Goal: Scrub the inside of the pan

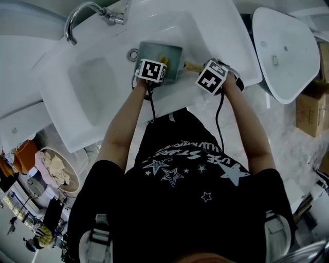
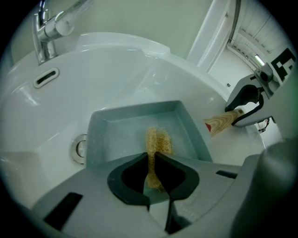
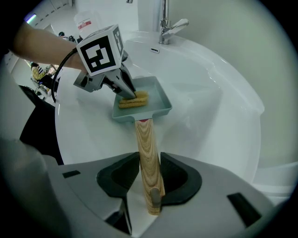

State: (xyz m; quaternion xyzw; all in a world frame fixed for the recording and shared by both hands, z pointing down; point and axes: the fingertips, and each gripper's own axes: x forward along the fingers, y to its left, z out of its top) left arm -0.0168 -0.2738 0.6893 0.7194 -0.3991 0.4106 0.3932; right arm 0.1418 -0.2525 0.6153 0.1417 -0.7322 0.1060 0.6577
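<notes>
The left gripper (image 2: 152, 160) pinches a yellow scrubber (image 2: 159, 139) in the pan (image 2: 125, 128), the right gripper (image 3: 149, 161) clamps its wooden handle (image 3: 145, 139); the shirt lettering (image 1: 193, 149) is unreadable.

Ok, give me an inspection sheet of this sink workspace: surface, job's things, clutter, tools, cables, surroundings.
surface: white sink, drain beside the pan.
job's things: pan sits in the sink; scrubber on its floor.
clutter: nothing seen.
tools: left tool shut on the scrubber; right tool shut on the pan's wooden handle.
cables: a black cable runs from each tool along the forearm.
surroundings: tap at the sink's back; cardboard box at right.
</notes>
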